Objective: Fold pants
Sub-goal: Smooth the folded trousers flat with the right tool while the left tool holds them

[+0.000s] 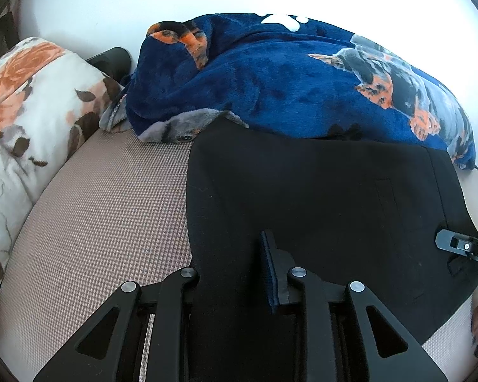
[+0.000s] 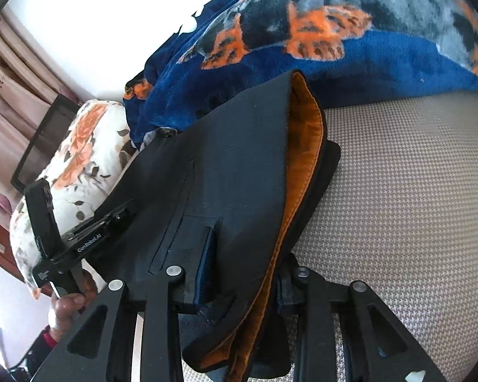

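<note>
Black pants lie folded on the beige woven bed surface. My left gripper sits at their near left edge, jaws apart with black cloth between them; only the right finger pad shows. My right gripper is shut on the waistband end of the pants, whose orange lining shows, and holds it lifted. The right gripper's tip also shows in the left wrist view. The left gripper body shows in the right wrist view.
A blue dog-print fleece blanket is heaped just behind the pants. A white floral pillow lies at the left. A dark framed panel leans by the curtains.
</note>
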Available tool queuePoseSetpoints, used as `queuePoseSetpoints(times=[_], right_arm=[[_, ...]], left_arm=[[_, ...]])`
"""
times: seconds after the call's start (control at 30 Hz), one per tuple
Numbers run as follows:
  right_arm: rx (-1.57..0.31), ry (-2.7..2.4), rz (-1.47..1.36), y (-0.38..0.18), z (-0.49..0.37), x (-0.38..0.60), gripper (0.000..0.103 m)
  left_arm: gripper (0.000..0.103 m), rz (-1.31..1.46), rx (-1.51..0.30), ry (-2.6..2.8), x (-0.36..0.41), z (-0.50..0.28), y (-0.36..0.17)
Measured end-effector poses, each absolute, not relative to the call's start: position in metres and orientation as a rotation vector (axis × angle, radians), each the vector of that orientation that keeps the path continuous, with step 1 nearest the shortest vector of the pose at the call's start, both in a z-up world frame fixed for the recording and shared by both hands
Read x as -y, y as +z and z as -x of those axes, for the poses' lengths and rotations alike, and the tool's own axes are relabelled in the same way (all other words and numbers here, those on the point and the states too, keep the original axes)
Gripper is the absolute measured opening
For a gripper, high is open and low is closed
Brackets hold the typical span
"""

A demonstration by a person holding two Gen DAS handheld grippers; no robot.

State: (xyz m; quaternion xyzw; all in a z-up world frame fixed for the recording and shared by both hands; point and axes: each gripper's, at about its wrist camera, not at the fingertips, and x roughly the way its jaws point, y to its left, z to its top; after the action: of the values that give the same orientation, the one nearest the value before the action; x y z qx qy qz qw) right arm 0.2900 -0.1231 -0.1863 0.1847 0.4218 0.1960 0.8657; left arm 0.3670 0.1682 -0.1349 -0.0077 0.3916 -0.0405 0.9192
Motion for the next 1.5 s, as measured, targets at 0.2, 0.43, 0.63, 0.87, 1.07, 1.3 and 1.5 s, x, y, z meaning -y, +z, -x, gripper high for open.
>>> queuePoseSetpoints(times=[0.2, 0.43, 0.63, 0.87, 1.07, 1.3, 1.5], right_arm=[[-0.853, 0.360, -0.310, -0.182, -0.284, 0.116, 0.031], [-0.817, 0.290, -0.195, -0.179, -0.278, 0.103, 0.033], [-0.809, 0.268, -0.161, -0.179, -0.277, 0.100, 0.034], [-0.808, 0.264, -0.150, -0.179, -0.278, 0.100, 0.034], [-0.807, 0.258, -0.139, -0.178, -0.278, 0.097, 0.035], [-0.809, 0.258, -0.134, -0.178, -0.280, 0.097, 0.036], [-0.809, 0.258, -0.133, -0.178, -0.280, 0.096, 0.036]], left_arm=[[0.027, 0.017, -0.805, -0.079, -0.168, -0.366, -0.135], [0.029, 0.016, -0.805, -0.072, -0.169, -0.366, -0.135], [0.029, 0.014, -0.803, -0.070, -0.168, -0.366, -0.136], [0.029, 0.006, -0.801, -0.065, -0.167, -0.367, -0.136], [0.029, 0.000, -0.801, -0.061, -0.168, -0.367, -0.136], [0.031, -0.013, -0.798, -0.050, -0.166, -0.366, -0.135], [0.032, -0.021, -0.796, -0.044, -0.165, -0.366, -0.135]])
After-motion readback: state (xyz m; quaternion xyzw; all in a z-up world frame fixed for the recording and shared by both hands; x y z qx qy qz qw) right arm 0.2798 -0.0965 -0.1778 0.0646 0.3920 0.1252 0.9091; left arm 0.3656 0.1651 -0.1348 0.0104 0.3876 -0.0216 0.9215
